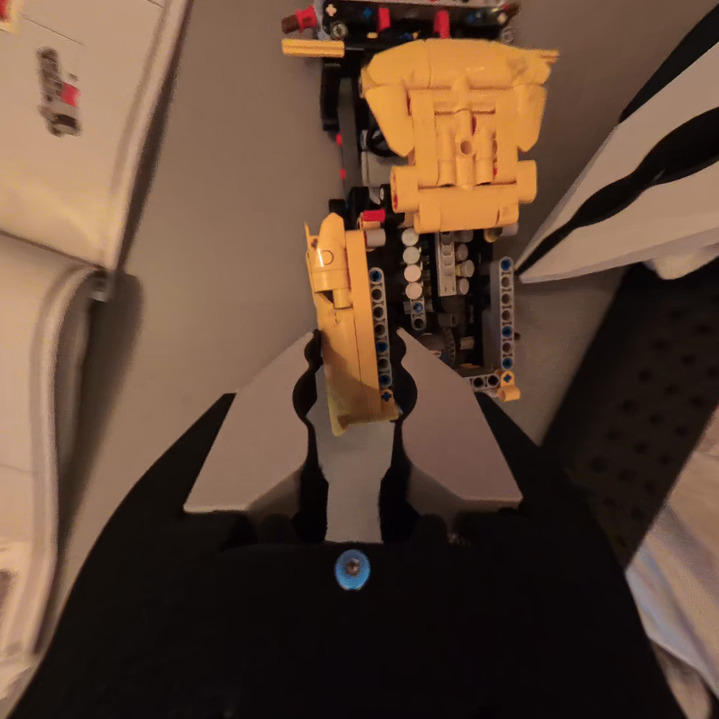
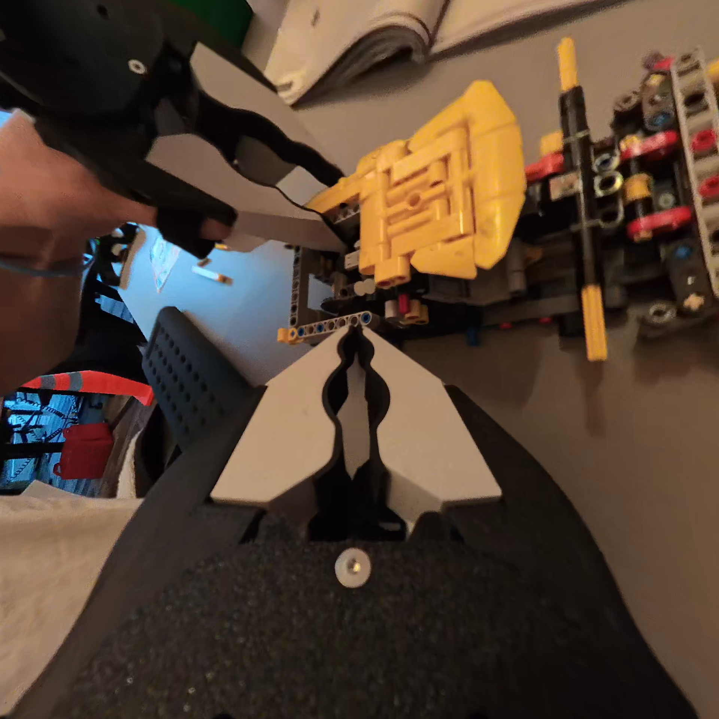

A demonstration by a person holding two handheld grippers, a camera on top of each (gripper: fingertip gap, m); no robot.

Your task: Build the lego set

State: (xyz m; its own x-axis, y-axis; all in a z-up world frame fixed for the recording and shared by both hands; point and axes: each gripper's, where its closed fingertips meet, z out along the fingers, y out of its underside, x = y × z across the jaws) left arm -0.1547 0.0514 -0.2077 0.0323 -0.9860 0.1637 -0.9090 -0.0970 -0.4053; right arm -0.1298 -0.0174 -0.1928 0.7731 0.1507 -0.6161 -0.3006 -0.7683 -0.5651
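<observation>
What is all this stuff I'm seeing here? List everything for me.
Lego model: one, black and grey frame with red and blue pins, lying on the table.
Yellow seat assembly: one, on the model's middle.
Yellow side panel: one, along the model's edge, between the left tool's fingers.
Grey holed beam: one, at the model's near edge, at the right tool's tips.
Instruction book: one, white, open, beyond the model.
Table: one, grey.
Left tool: one, black and grey, gripping the panel.
Right tool: one, closed.
Hand: one, holding the left tool.
</observation>
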